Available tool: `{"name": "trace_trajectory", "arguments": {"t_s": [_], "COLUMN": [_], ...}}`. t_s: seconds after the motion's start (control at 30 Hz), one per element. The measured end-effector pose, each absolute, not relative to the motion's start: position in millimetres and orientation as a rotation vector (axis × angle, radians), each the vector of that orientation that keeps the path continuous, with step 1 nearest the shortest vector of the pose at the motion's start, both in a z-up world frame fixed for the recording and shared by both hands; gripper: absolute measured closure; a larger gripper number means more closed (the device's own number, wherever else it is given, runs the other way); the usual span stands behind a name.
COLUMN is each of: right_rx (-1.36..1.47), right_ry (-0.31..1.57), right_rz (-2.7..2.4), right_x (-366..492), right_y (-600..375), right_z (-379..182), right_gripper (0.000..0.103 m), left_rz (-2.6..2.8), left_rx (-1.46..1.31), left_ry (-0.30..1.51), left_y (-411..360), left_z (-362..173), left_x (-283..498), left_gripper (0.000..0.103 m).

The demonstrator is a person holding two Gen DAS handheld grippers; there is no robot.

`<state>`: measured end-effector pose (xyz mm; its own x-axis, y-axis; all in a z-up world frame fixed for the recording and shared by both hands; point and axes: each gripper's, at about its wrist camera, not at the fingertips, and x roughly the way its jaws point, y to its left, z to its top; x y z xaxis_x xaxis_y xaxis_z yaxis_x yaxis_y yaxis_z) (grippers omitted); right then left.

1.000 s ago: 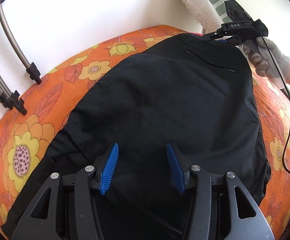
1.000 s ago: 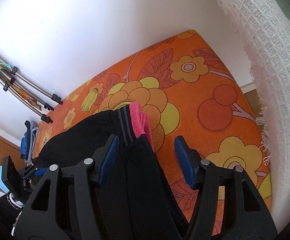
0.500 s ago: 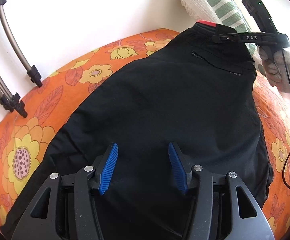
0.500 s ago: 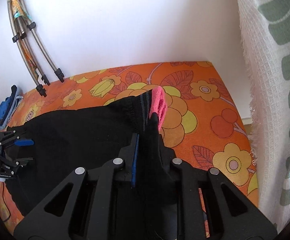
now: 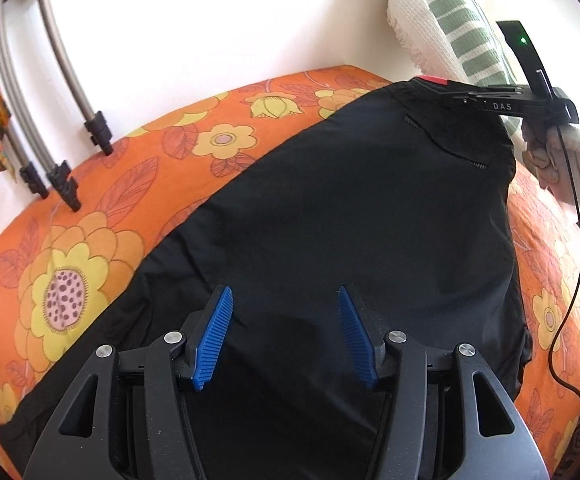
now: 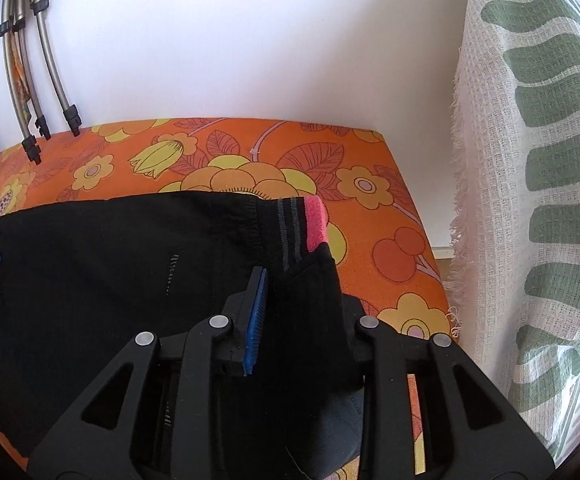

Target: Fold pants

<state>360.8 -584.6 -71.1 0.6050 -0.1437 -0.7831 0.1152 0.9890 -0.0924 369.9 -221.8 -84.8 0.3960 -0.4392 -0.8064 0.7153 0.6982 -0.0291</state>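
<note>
One piece of lettering could be read — the white capitals "DAS", printed on the side of the black plastic two-finger gripper (image 5: 449, 94) held in the person's right hand, seen from the left wrist camera. It stood on the gripper's flat black body, just behind the fingers. Nothing else in either view carried legible text, numbers or brand marks — only that one word.

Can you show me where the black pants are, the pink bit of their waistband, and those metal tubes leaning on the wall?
black pants (image 5: 349, 240): left wrist view, middle of the spread fabric.
pink waistband edge (image 6: 315, 222): right wrist view, the bright pink band.
metal tubes (image 5: 64, 68): left wrist view, shaft of the nearest tube.
</note>
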Motion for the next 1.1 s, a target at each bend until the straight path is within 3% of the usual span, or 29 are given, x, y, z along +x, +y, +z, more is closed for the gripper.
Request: {"name": "trace_trajectory", "arguments": {"t_s": [0.1,0.17,0.2,0.6,0.93,1.1], "right_rx": [-0.031,-0.016,-0.012,0.020,-0.051,-0.184], "right_ry": [0.892,0.873,0.859,0.805,0.873,0.942], "right_rz": [-0.142,-0.134,-0.127,0.142,0.519,0.686], "right_x": [353.7,348.9,345.7,318.6,290.2,271.8], "right_y": [-578.2,-572.5,-568.3,-461.3,-274.8,-175.3], "right_z": [-54.6,-41.9,-34.8,37.3,16.6,-20.6], "right_gripper": [0.074,0.061,0.060,0.058,0.058,0.058], "left_rz": [-0.701,-0.661,-0.637,-0.346,-0.253,-0.253], "left_rx": [0.297,0.267,0.258,0.125,-0.035,-0.176], "left_ry": [0.881,0.872,0.869,0.908,0.997,1.072], "left_y": [-189.1,-164.4,-151.6,8.8,81.7,105.9], "left_z": [-65.6,-53.8,-48.5,-20.4,-50.2,-73.3], "left_x": [366.6,362.9,360.5,306.2,267.6,261.2], "left_gripper": [0.049,0.049,0.049,0.049,0.049,0.068]}}
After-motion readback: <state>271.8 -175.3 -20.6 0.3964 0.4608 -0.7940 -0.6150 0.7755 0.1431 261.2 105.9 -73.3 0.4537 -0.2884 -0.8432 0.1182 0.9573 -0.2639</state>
